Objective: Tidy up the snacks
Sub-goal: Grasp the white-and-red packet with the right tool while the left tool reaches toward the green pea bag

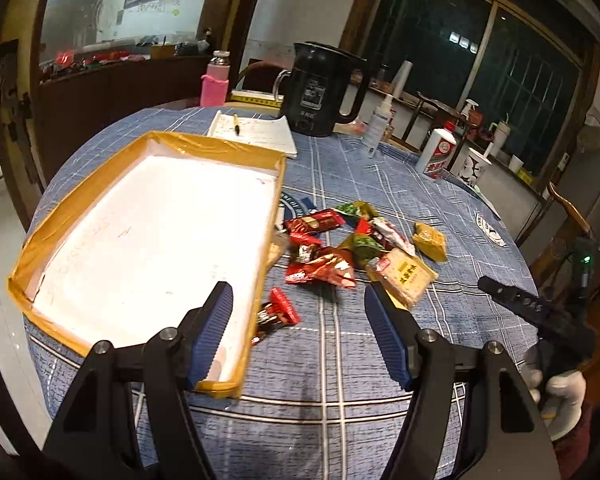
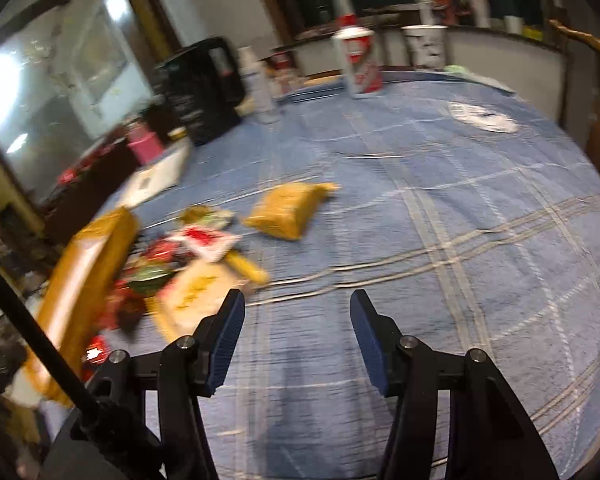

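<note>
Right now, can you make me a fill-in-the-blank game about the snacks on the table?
1. The white tray with tape-yellow edges holds ____ snacks.
2. The snack pile lies on a ____ checked tablecloth.
3. Behind the tray stands a ____ kettle.
4. The left gripper holds ____.

Missing words: no; blue; black; nothing
</note>
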Motion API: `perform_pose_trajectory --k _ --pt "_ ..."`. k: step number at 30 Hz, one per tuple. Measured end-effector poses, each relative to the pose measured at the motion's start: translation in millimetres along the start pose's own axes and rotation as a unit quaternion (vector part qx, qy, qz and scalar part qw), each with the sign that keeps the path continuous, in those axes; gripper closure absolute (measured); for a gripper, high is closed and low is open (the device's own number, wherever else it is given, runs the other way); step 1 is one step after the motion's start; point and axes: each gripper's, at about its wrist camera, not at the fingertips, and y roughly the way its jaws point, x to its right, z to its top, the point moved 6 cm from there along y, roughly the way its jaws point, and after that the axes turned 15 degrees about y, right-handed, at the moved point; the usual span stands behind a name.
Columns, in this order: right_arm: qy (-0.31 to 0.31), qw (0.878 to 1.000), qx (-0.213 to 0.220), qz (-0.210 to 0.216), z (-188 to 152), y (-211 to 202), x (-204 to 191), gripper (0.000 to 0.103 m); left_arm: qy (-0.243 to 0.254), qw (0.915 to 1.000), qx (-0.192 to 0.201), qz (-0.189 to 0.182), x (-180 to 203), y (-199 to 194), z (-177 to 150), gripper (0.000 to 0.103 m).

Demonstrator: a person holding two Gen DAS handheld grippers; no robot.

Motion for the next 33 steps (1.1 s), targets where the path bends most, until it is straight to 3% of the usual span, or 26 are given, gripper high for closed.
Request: perform_pose_trajectory --k 3,6,10,14,22,29,30,32,33 --pt "-0.029 0.999 -0.029 0.023 -4.2 5.9 -20.8 0.055 0.009 0.9998 -0.004 -0.017 2.2 4.3 -1.1 0.034" --pt "-0.043 0.998 -0.029 0.025 -8.2 8.5 -29.8 0.055 0.051 0.9982 -0.005 -0.031 16.0 11.4 0.3 0.034" --pt "-0.051 0.996 -0.05 0.051 -1.6 17.8 -45.9 0.055 0.105 0.9936 -0.027 -0.031 32.0 35.4 9.5 0.034" --pt "-0.065 0.994 -0.067 0.063 6.7 33.8 -62.7 0.055 0.125 0.9908 -0.043 -0.031 35.8 57.0 15.9 0.034" --pt "-0.141 0.982 -0.105 0.072 25.6 80.3 -92.9 0.051 0.179 0.9813 -0.047 -0.054 52.1 75.4 33.5 0.037" --pt "-0.199 0.971 -0.128 0.044 23.5 121.0 -98.2 0.051 0.197 0.9758 -0.063 -0.071 56.4 93.3 42.4 0.037" --pt "-0.201 0.97 -0.133 0.043 21.2 125.0 -96.6 0.051 0.203 0.9745 -0.065 -0.071 58.6 96.8 43.1 0.037" --pt "-0.192 0.969 -0.146 0.055 18.7 128.0 -93.3 0.072 0.214 0.9716 -0.069 -0.073 64.0 102.7 43.5 0.037" --pt "-0.178 0.969 -0.154 0.069 18.7 127.3 -91.2 0.074 0.22 0.9701 -0.072 -0.075 67.4 106.0 44.0 0.037"
